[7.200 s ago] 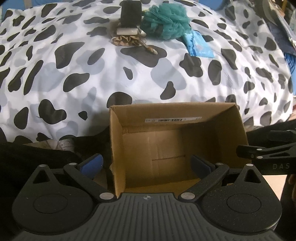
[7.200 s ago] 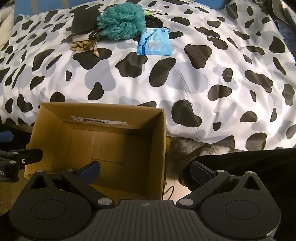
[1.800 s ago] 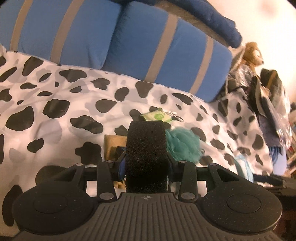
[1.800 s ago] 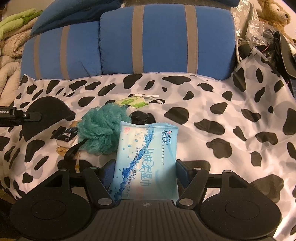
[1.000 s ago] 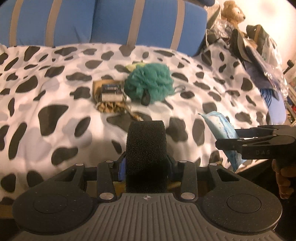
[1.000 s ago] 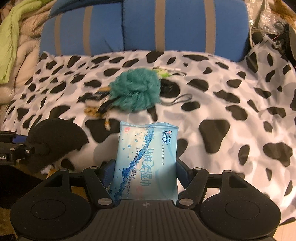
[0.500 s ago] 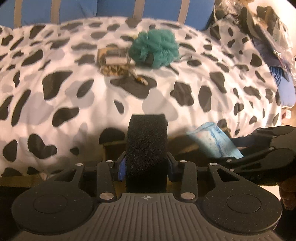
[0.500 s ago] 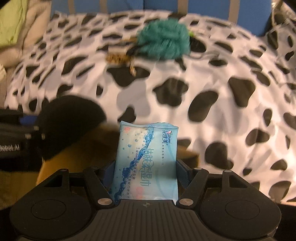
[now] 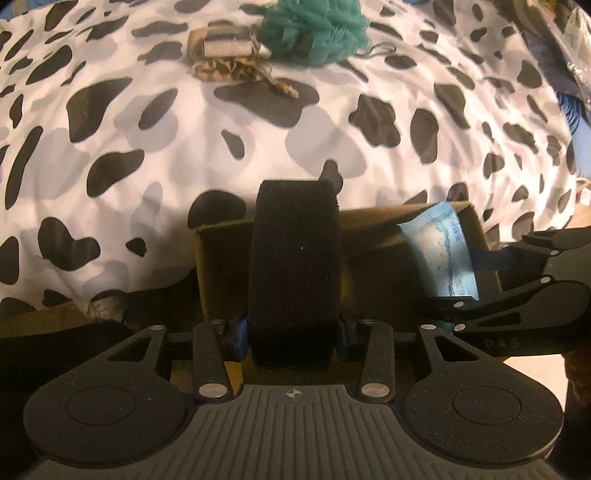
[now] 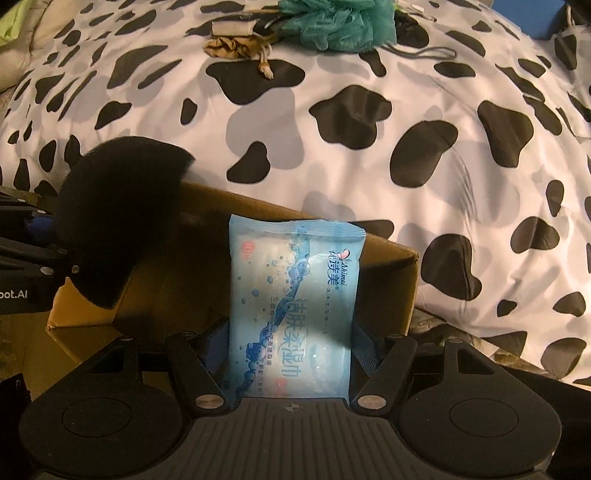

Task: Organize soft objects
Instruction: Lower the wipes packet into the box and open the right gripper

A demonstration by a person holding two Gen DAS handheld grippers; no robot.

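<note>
Left wrist view: left gripper [image 9: 293, 334] jaws clamp black sponge [image 9: 293, 266] over cardboard box [image 9: 373, 229]. Right gripper [image 10: 290, 347] jaws grip blue wipes pack [image 10: 291, 310] (also above box). Beyond, on cow-print bed cover [image 9: 184, 147]: teal loofah [image 9: 317, 26].

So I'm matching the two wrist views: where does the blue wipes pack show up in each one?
Left wrist: the wipes pack is at mid right, seen edge-on over the box's right end, held in the right gripper.
Right wrist: it fills the lower centre, upright between that gripper's fingers.
Shared landmark: the cardboard box beneath it, against the cow-print duvet.
</note>
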